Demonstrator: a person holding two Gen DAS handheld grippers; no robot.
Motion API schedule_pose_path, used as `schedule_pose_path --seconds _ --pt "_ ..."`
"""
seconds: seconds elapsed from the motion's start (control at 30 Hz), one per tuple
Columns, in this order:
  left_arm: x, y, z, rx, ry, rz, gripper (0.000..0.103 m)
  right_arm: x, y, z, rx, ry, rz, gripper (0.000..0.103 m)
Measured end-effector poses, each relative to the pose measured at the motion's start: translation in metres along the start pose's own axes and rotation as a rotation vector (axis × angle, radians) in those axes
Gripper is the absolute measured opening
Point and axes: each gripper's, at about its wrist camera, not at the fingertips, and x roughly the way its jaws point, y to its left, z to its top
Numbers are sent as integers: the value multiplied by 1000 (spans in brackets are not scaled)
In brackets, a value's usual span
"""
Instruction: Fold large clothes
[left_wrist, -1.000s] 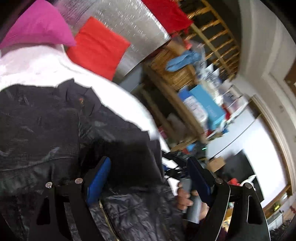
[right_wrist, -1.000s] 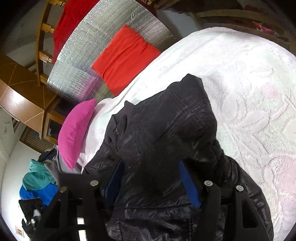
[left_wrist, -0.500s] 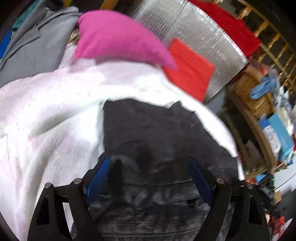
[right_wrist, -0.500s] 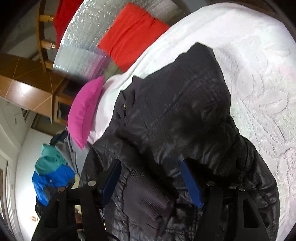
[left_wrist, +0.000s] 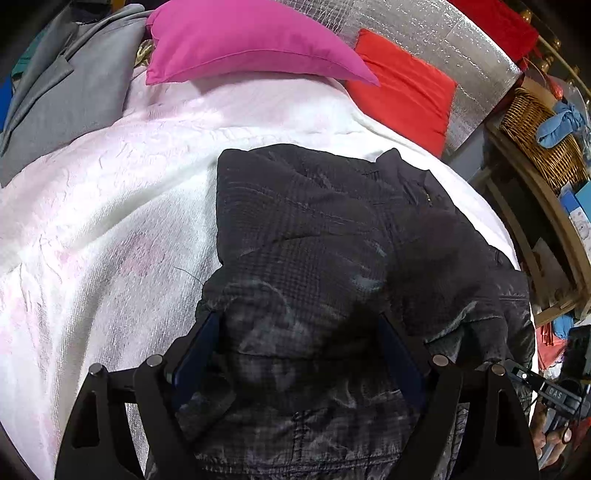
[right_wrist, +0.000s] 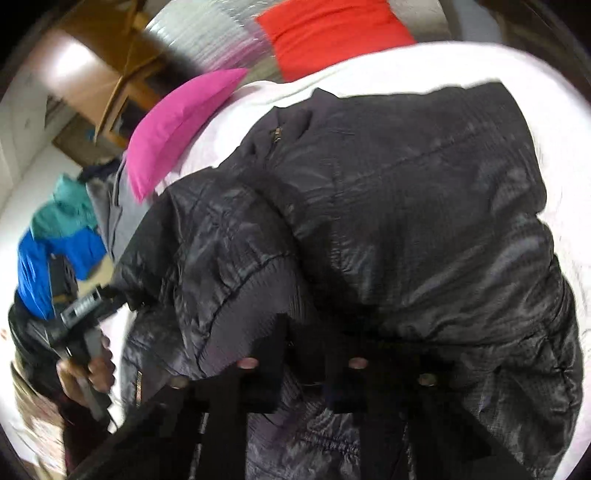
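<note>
Jacket (left_wrist: 332, 236) fabric is already pinched in your right gripper (right_wrist: 306, 354), its jaws pressed together on a fold near the ribbed cuff (right_wrist: 255, 314). Your left gripper (left_wrist: 295, 354) hangs spread over the hem, gripping nothing. The garment lies on the white bedspread (left_wrist: 92, 221), toward the bed's right edge, below the pink pillow (left_wrist: 240, 40). Take a full fold before lifting, and carry both sides evenly.

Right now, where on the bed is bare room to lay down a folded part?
The white blanket is bare between the black jacket, grey garment and pink pillow. Toward the red pillow it is crowded.
</note>
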Motion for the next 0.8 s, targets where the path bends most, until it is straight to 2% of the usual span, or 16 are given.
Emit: schedule_pose_path --seconds 0.17,0.3,0.37,0.47,0.57,0.67,0.73,0.8 --pt "-2 -1 2 -19 1 5 87 -33 16 6 -61 -179 -86 11" --pt "-16 -7 1 -13 -23 -25 87 -47 14 15 -36 -303 -186 11" --pt "-22 -14 1 19 -40 -35 87 -45 4 23 -6 -324 -239 11" --pt "-20 -25 -2 90 -37 -16 87 -33 -14 31 49 -309 -279 11" --pt "-11 -30 -6 148 -5 28 87 -17 -29 34 115 -222 -221 11" --pt "-10 -30 -8 171 1 48 87 -14 -49 35 236 -150 -65 15" --pt "-10 -28 -8 164 4 42 87 -18 -60 34 301 -125 53 27" --pt "-9 -27 -8 162 9 41 87 -20 -64 33 325 -123 118 52"
